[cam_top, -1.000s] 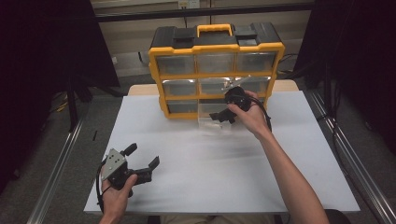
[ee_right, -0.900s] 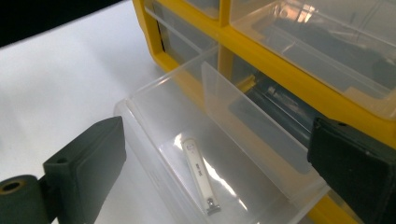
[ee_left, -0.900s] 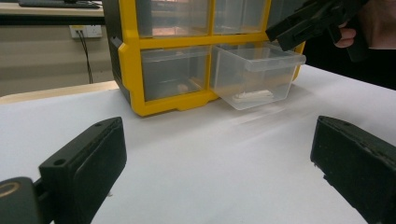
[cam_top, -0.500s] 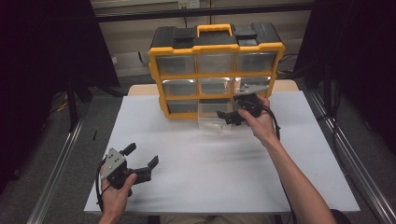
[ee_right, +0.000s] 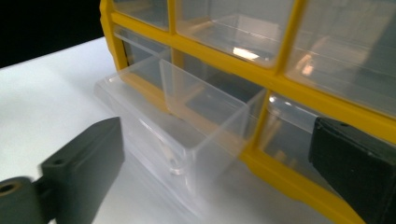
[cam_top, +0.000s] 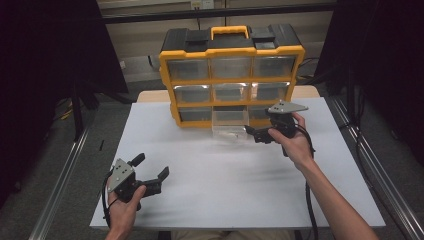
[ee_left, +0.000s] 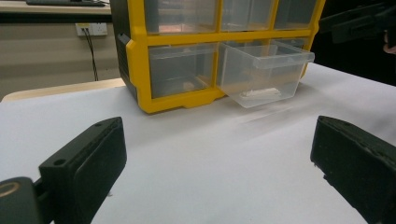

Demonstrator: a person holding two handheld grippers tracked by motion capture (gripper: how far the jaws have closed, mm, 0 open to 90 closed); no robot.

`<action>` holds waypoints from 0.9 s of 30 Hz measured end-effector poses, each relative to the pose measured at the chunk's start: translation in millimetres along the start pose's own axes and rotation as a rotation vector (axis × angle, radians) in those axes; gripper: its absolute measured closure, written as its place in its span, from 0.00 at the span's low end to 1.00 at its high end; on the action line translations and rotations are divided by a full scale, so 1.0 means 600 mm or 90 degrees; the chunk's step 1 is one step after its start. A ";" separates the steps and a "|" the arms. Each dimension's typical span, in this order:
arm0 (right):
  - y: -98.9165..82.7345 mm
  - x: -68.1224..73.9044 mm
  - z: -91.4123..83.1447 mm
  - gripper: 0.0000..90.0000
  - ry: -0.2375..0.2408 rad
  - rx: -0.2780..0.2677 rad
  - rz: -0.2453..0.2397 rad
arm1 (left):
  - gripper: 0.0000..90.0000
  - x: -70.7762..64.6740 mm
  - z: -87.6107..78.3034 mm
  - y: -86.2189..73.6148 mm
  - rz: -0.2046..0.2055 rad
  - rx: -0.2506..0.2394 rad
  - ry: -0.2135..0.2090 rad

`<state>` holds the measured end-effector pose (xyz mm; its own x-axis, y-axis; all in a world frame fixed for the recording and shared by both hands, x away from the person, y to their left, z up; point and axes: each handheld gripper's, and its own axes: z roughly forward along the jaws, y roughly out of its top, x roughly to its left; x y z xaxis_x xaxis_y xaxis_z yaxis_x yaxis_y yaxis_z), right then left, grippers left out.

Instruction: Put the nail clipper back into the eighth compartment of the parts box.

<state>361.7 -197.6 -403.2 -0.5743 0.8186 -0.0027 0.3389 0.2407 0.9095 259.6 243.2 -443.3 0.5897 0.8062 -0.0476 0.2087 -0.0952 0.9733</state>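
Note:
A yellow and black organizer (cam_top: 231, 80) with clear drawers stands at the back of the white table (cam_top: 225, 180). Its bottom middle drawer (cam_top: 230, 125) is pulled out, and a small pale item (ee_left: 259, 93) lies in it. My right gripper (cam_top: 258, 126) hovers open just right of the drawer's front, with nothing between its jaws. In the right gripper view the drawer (ee_right: 187, 122) lies close ahead, left of centre. My left gripper (cam_top: 151, 166) is open and empty near the table's front left. It faces the organizer (ee_left: 140, 70) and the drawer (ee_left: 266, 72) from a distance.
The table is covered with a white sheet (cam_top: 235, 170). Metal rails (cam_top: 60, 185) run along the floor on both sides. The right gripper's cable (cam_top: 310, 200) trails along the forearm. The surroundings are dark.
My right gripper has drawn back a little to the right and toward the person, away from the drawer's front. The left gripper has barely moved.

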 end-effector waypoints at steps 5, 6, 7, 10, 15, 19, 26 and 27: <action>-0.020 0.001 -0.026 0.03 -0.001 -0.008 0.009 | 0.04 0.000 0.002 -0.001 0.001 0.001 0.001; -0.024 0.001 -0.031 0.03 0.000 -0.010 0.017 | 0.04 0.000 0.003 -0.001 0.000 0.000 -0.002; -0.028 0.001 -0.036 0.03 0.002 -0.015 0.025 | 0.04 0.001 0.003 -0.001 0.000 0.000 0.002; -0.040 0.002 -0.051 0.03 -0.005 -0.022 0.026 | 0.04 0.001 0.002 -0.001 -0.001 -0.002 0.003; -0.072 0.001 -0.078 0.03 -0.026 -0.032 0.027 | 0.04 0.001 -0.001 0.000 0.005 -0.005 0.003; -0.096 0.003 -0.103 0.03 -0.036 -0.031 0.042 | 0.04 0.001 0.001 -0.002 0.007 0.000 0.006; -0.132 0.009 -0.147 0.03 -0.065 -0.042 0.044 | 0.04 -0.002 0.000 -0.002 0.005 0.001 0.009; -0.137 0.010 -0.153 0.03 -0.068 -0.045 0.050 | 0.04 -0.002 0.000 -0.002 0.004 0.002 0.009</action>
<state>261.7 -260.3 -439.7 -0.4638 0.8855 0.0284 0.3244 0.1399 0.9355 258.7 242.1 -444.4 0.5803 0.8135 -0.0382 0.2073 -0.1022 0.9729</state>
